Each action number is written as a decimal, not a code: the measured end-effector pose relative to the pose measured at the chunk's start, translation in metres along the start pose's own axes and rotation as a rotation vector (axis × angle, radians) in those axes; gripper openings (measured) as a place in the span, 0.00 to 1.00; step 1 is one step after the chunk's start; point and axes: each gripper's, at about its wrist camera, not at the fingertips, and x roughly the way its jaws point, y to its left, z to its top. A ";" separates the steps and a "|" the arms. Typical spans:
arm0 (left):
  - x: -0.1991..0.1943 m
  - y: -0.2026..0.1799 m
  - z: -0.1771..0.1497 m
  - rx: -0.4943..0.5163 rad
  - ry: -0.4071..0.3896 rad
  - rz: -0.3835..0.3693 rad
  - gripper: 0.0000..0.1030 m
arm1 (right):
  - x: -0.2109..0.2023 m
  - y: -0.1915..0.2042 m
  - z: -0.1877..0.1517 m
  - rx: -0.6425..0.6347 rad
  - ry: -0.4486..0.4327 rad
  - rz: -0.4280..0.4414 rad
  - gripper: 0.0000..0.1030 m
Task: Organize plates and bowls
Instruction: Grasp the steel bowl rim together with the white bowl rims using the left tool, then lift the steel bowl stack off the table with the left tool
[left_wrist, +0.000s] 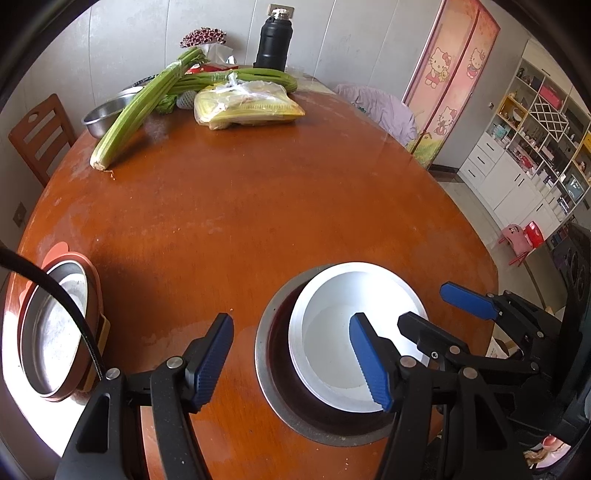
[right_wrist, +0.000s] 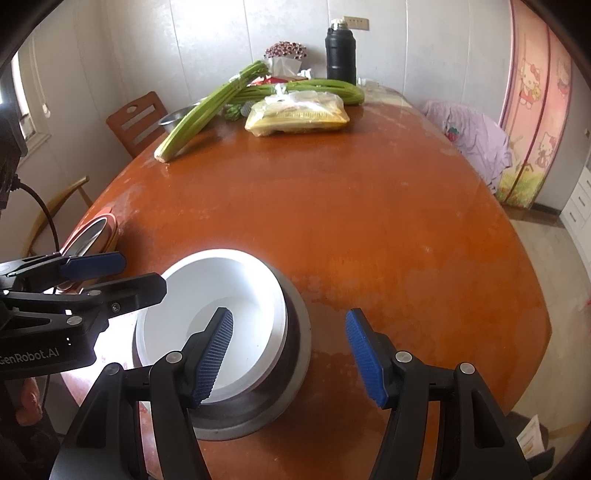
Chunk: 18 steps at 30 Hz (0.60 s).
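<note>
A white bowl sits tilted inside a wider grey metal bowl near the front edge of the round brown table. My left gripper is open across the bowls' left rims, one pad over the table and one over the white bowl's inside. My right gripper is open across the right rims in the same way. No pad presses on either bowl. The left gripper also shows at the left edge of the right wrist view.
A steel plate in a reddish tray lies at the table's left edge. Celery, a bagged yellow packet, a metal basin and a black flask crowd the far side. A wooden chair stands at the left.
</note>
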 end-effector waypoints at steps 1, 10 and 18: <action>0.001 0.001 -0.001 -0.002 0.004 0.001 0.63 | 0.002 0.000 -0.001 0.002 0.006 -0.001 0.64; 0.013 0.005 -0.006 -0.007 0.039 0.015 0.63 | 0.012 0.000 -0.006 0.004 0.052 0.015 0.64; 0.022 0.004 -0.011 0.016 0.058 0.054 0.63 | 0.018 0.004 -0.011 -0.005 0.075 0.029 0.64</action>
